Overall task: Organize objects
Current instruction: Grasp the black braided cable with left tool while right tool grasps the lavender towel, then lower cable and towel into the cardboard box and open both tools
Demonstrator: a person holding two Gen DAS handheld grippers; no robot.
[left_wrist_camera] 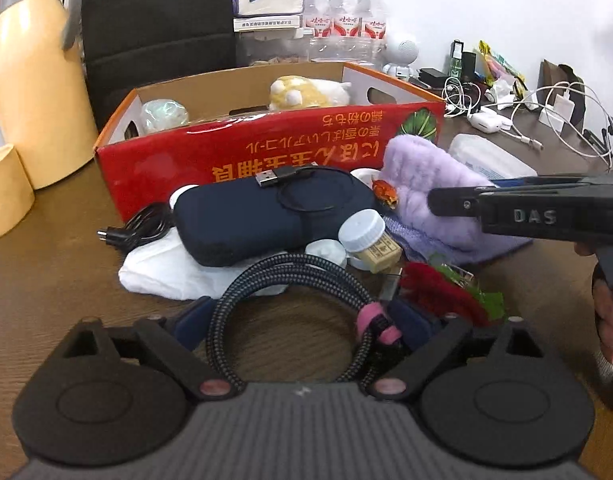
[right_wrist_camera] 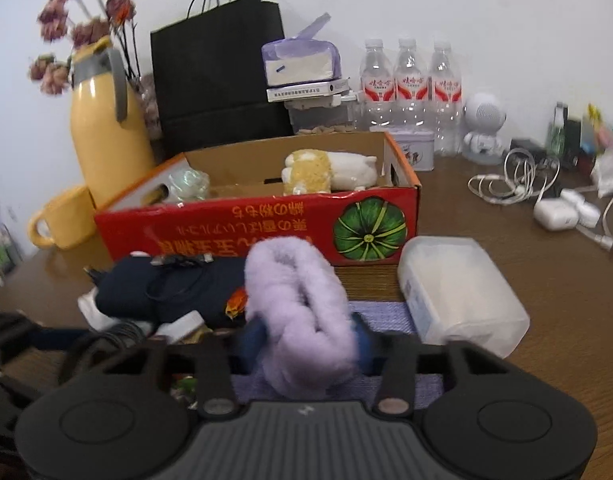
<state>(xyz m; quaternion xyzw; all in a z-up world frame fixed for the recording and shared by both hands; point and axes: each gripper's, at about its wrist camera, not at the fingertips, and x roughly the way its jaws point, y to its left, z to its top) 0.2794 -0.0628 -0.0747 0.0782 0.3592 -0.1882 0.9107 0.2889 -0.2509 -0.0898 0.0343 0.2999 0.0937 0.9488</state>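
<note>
Behind the purple fluffy item (right_wrist_camera: 302,312), the red box (right_wrist_camera: 266,224) blocks.

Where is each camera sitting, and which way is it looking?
Left wrist view: sits on the left gripper, looking forward and down at a coiled braided cable between its open fingers; the right gripper and a hand show at right.
Right wrist view: sits on the right gripper, looking at the fluffy purple item its fingers pinch; the left gripper shows at the left edge.
Both share: the red cardboard box, the yellow thermos, the water bottles.
</note>
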